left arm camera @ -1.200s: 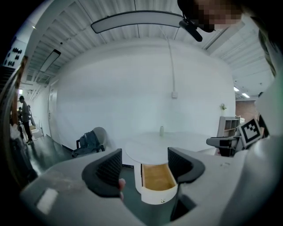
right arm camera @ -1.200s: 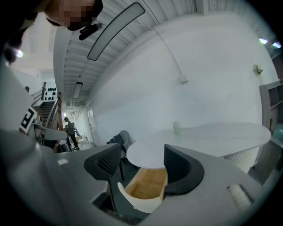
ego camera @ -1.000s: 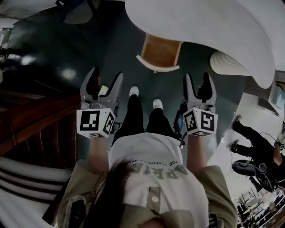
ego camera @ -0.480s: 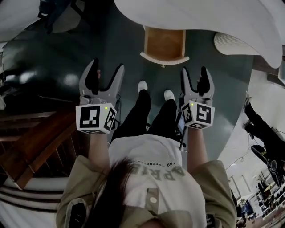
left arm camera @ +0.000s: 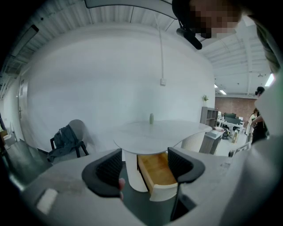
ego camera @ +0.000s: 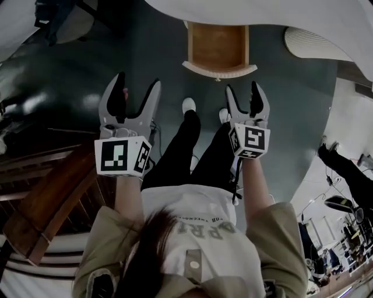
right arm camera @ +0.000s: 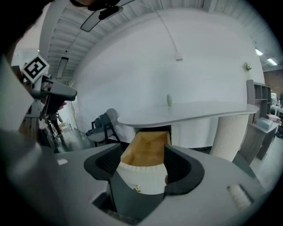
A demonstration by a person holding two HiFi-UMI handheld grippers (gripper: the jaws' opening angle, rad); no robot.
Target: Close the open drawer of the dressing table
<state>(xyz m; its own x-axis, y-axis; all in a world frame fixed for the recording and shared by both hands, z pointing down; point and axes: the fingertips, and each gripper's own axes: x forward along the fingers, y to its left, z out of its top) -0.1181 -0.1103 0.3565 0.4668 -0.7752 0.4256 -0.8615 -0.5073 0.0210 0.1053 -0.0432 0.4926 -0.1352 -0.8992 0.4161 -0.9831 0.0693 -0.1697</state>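
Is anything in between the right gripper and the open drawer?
No. In the head view only dark floor lies between the right gripper and the drawer. Its jaws stand open and empty.

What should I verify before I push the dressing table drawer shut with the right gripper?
1. Drawer open, visible inside bare: ok.
2. Right gripper jaws apart, empty: ok.
3. Right gripper lined up with drawer front: ok.
4. Right gripper touching the front: not ok, short of it.
5. Left gripper open, left of the drawer's path: ok.
6. Drawer's back under the tabletop: cannot tell, hidden.
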